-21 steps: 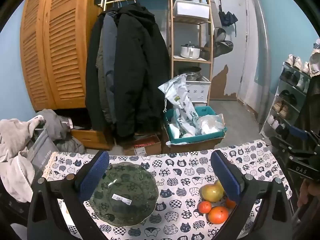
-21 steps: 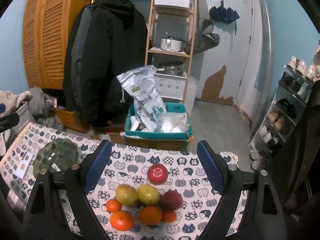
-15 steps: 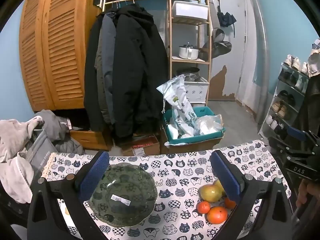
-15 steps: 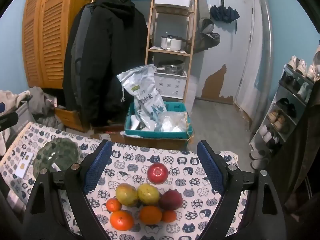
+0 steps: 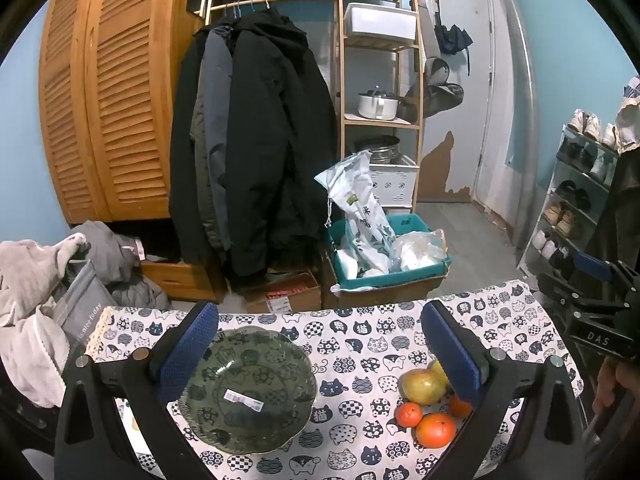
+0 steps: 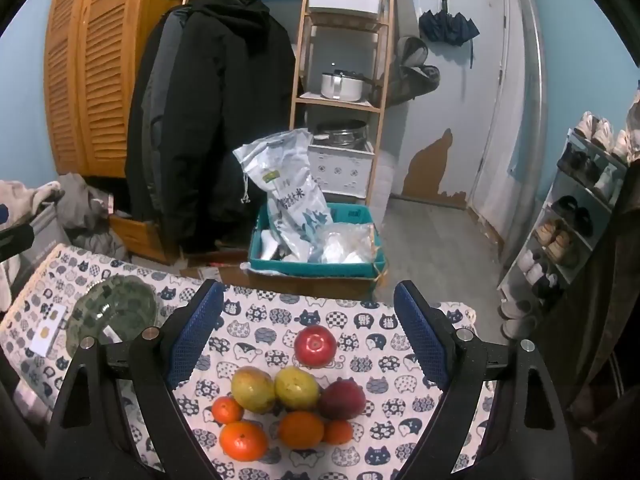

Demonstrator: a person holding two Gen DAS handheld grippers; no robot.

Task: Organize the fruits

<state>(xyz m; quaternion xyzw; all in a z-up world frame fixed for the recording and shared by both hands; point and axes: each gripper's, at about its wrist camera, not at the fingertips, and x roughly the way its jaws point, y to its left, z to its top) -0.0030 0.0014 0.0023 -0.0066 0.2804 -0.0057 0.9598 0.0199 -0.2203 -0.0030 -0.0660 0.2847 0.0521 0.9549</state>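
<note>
Where the right gripper (image 6: pixel 306 326) hangs over the near edge of the worktop (image 6: pixel 260 312), its blue-padded jaws stand spread wide with nothing between them; the left gripper (image 5: pixel 318 344) hangs likewise, jaws spread and empty, above the dish.

Nearest, under the right gripper, a heap of fruit on the cat-print cloth:
- one large orange mandarin (image 6: pixel 243 440), front left; a second (image 6: pixel 301 429) beside it; two small ones (image 6: pixel 227 409) (image 6: pixel 337 431) at the flanks.
- two yellow-green mangoes (image 6: pixel 253 388) (image 6: pixel 297 387), touching each other, behind the mandarins.
- one dark red fruit (image 6: pixel 342 399), right of the mangoes, touching the heap; its kind I cannot tell.
- one shiny red apple (image 6: pixel 315 345), just beyond the heap, standing apart.

Further left on the same cloth: one dark green patterned glass bowl (image 5: pixel 246 390) with a barcode sticker, holding no fruit, well apart from the heap. A white card (image 6: pixel 49 330) lies beside it.

Beyond the worktop, on the floor: a teal plastic crate (image 6: pixel 316 268) with a white printed sack and plastic bags; then black coats on a rail, a wooden shelf rack with a white pot, louvred wooden doors.

Judgement: no piece is moved yet; the step in hand is choosing the first fruit. The next move calls for lowering the right jaws around one piece, the lone apple being easiest, closing gently, and carrying it left to the bowl.
</note>
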